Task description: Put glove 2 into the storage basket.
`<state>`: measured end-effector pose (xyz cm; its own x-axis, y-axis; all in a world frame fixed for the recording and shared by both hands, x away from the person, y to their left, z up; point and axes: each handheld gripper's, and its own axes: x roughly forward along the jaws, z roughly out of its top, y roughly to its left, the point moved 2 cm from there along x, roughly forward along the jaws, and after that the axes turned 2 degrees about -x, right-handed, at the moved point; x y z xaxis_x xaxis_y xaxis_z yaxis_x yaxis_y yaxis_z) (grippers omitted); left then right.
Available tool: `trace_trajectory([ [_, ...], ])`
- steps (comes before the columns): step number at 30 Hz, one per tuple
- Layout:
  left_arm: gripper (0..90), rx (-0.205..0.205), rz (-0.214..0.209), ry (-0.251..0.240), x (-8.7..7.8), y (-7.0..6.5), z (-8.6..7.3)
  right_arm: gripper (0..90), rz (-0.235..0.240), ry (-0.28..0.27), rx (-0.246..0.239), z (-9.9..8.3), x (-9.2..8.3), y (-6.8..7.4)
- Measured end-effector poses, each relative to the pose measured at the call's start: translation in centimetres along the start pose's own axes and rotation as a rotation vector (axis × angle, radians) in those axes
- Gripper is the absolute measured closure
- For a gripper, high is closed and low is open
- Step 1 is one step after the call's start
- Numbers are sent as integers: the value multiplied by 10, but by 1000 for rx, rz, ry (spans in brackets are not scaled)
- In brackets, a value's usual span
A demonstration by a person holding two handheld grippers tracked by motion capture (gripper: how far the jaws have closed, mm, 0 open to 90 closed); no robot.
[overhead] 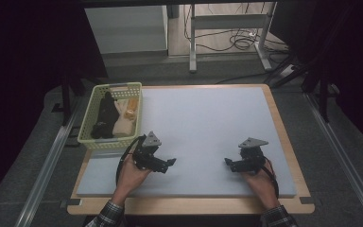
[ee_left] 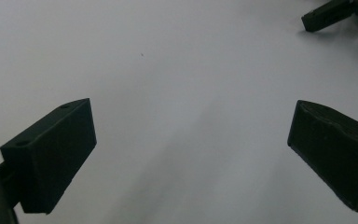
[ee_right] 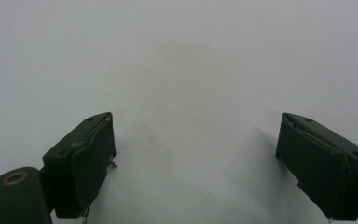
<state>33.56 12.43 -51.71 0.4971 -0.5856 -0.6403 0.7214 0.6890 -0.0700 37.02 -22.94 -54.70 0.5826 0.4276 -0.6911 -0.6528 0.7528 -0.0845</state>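
**Both grippers empty, basket next**

The basket [overhead: 101, 142] sits at the mat's [overhead: 203, 123] left edge, holding a black item [overhead: 105, 116], a beige one [overhead: 123, 124] and smth orange [overhead: 131, 109]; we can't tell what each is. These are the nearest things to us, just beyond the left gripper [overhead: 170, 163].

Left gripper's jaws stand wide apart w/ nothing between them, only bare mat underneath. The right gripper [overhead: 228, 161] is the same: wide open, empty, resting low over the mat, well apart from the basket. The two point toward each other.

To do the reach well, we think the left should turn toward the basket and come in over the rim from above, not through the wall. Keep jaws wide until they straddle one item, since the pieces lie touching. Pick the top or nearest piece first. The right can steady the basket if it slides.
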Motion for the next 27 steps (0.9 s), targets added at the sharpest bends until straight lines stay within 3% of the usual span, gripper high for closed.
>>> trace_trajectory([
  [5,0,-27,-47,-14,3,2,-16,113,0,0,0,0,0,0],
  [9,0,-41,-49,-15,4,4,-26,113,0,0,0,0,0,0],
  [14,0,-24,-1,29,6,5,-38,113,-1,0,0,0,0,0],
  [27,0,-19,41,110,15,6,-49,113,-1,0,-1,0,0,0],
])
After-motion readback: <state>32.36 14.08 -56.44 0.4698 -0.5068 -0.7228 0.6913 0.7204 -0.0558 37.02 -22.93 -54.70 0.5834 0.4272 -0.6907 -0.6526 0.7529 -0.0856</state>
